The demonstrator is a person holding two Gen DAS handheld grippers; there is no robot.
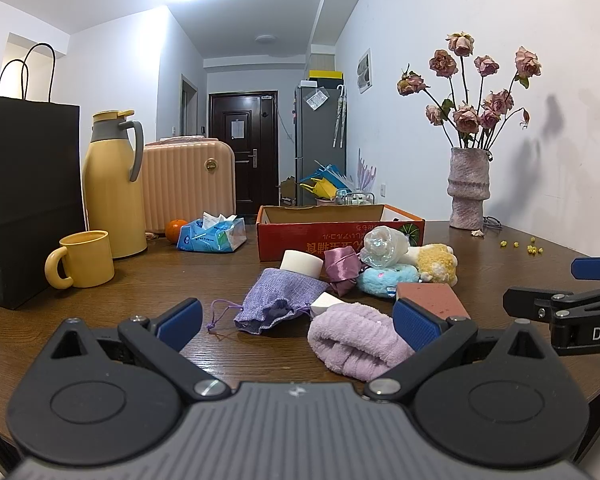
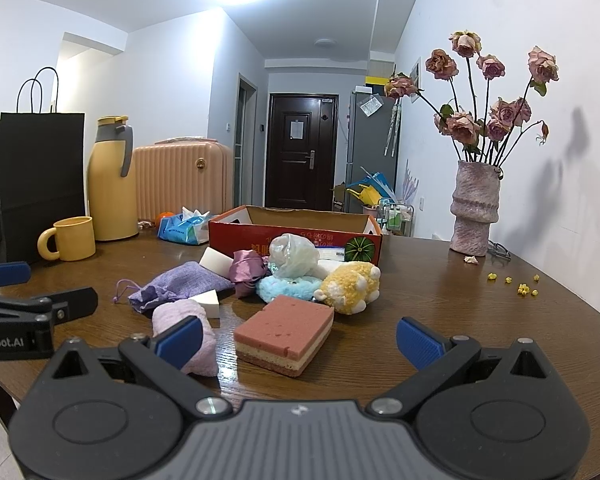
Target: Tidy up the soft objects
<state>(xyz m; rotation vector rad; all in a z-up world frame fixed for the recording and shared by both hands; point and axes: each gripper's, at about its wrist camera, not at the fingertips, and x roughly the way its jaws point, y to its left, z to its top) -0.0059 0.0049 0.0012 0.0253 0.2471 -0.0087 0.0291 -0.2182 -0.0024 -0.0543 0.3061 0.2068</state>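
A pile of soft things lies on the wooden table before a red cardboard box [image 1: 300,240] [image 2: 240,232]. It holds a purple drawstring pouch [image 1: 280,300] [image 2: 180,284], a rolled lilac towel [image 1: 356,344] [image 2: 176,316], a pink layered sponge [image 2: 284,332] [image 1: 432,298], a yellow plush [image 2: 352,286] [image 1: 438,262], a blue fluffy ring [image 1: 380,278] [image 2: 278,286], a purple satin cloth [image 1: 342,266] [image 2: 246,266], white sponges [image 1: 302,262] and a clear bag [image 2: 294,254]. My left gripper [image 1: 296,320] is open, the towel just inside its right finger. My right gripper [image 2: 300,340] is open around the sponge.
A yellow mug [image 1: 86,258], yellow thermos [image 1: 114,188], black paper bag [image 1: 24,200], tissue pack [image 1: 212,234] and orange [image 1: 175,229] stand at the left. A vase of dried roses [image 2: 476,208] stands at the back right, with yellow crumbs [image 2: 520,284] nearby.
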